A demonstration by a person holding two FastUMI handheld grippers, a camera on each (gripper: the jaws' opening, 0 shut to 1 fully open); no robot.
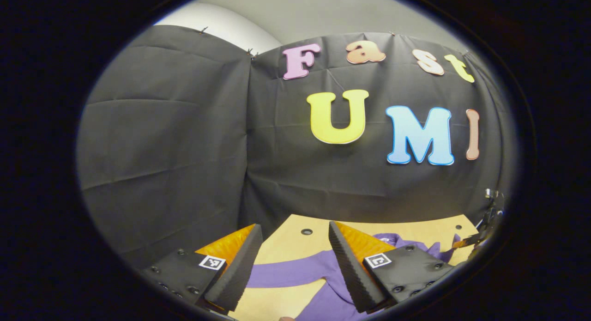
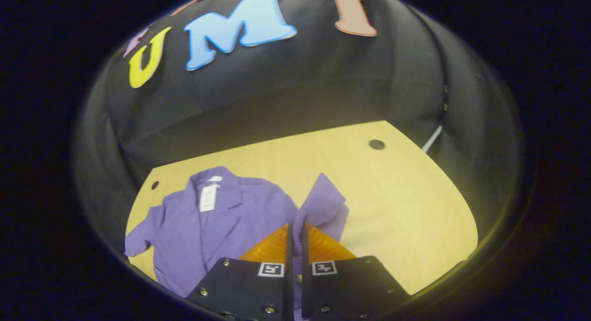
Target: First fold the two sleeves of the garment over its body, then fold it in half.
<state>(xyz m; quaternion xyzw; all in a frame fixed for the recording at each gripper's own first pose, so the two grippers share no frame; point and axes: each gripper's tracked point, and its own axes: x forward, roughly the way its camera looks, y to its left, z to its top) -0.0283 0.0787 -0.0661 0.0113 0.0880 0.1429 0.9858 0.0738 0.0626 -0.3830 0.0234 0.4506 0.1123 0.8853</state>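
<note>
A purple garment (image 2: 217, 219) lies spread on the pale wooden bench (image 2: 392, 196), collar toward the black cloth wall at the back, with a white tag (image 2: 208, 197) near the neckline. In the right gripper view its body sits on the left part of the bench and one short sleeve (image 2: 138, 240) sticks out at the far left edge. The other sleeve (image 2: 323, 205) is lifted off the bench — the right gripper (image 2: 295, 240) has its fingers pressed together on that cloth, which rises between them and stands up just beyond the tips.

The left gripper (image 1: 295, 256) hangs above the bench with its fingers (image 1: 348, 265) well apart, nothing between them. Through the gap in the left gripper view a purple band of the garment runs across the bench, and more of the cloth lies under and beyond the finger on the right of that view. I cannot tell how close the fingers are to the cloth. A small dark hole (image 1: 306, 231) shows in the bench near the wall, and another (image 2: 376, 144) shows in the right gripper view toward the far corner.
</note>
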